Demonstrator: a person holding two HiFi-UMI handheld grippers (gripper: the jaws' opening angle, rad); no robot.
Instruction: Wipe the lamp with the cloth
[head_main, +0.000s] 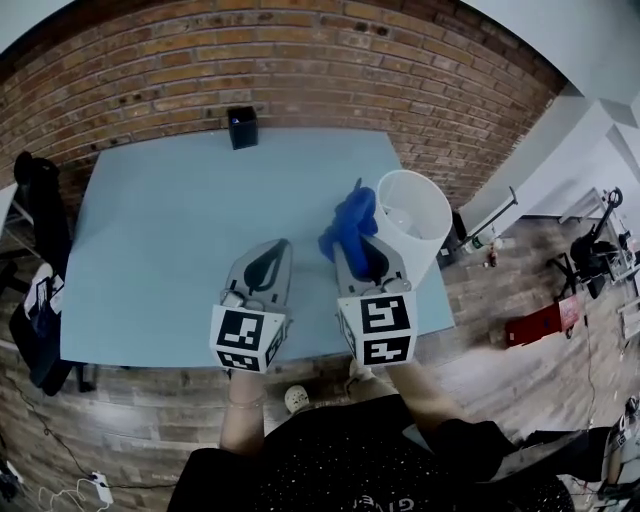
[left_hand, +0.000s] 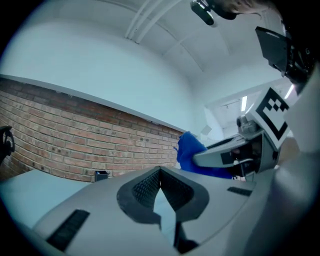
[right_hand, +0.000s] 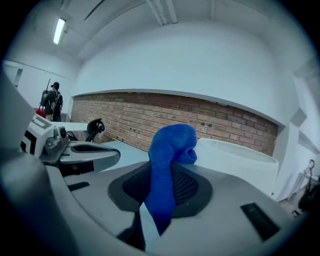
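A white cylindrical lamp (head_main: 412, 215) stands near the right edge of the pale blue table (head_main: 160, 230). It shows as a white drum (right_hand: 240, 156) in the right gripper view. My right gripper (head_main: 357, 250) is shut on a blue cloth (head_main: 350, 225), which sticks up from the jaws just left of the lamp. The cloth (right_hand: 169, 165) hangs bunched between the pads. My left gripper (head_main: 276, 248) hovers beside it over the table's front, shut with nothing in it, its tips meeting (left_hand: 160, 170). In the left gripper view the cloth (left_hand: 190, 150) shows at the right.
A small black box (head_main: 242, 127) sits at the table's far edge against the brick wall. A black chair (head_main: 35, 200) stands left of the table. Right of the table, a red object (head_main: 535, 322) lies on the wood floor. A person (right_hand: 52, 100) stands far off.
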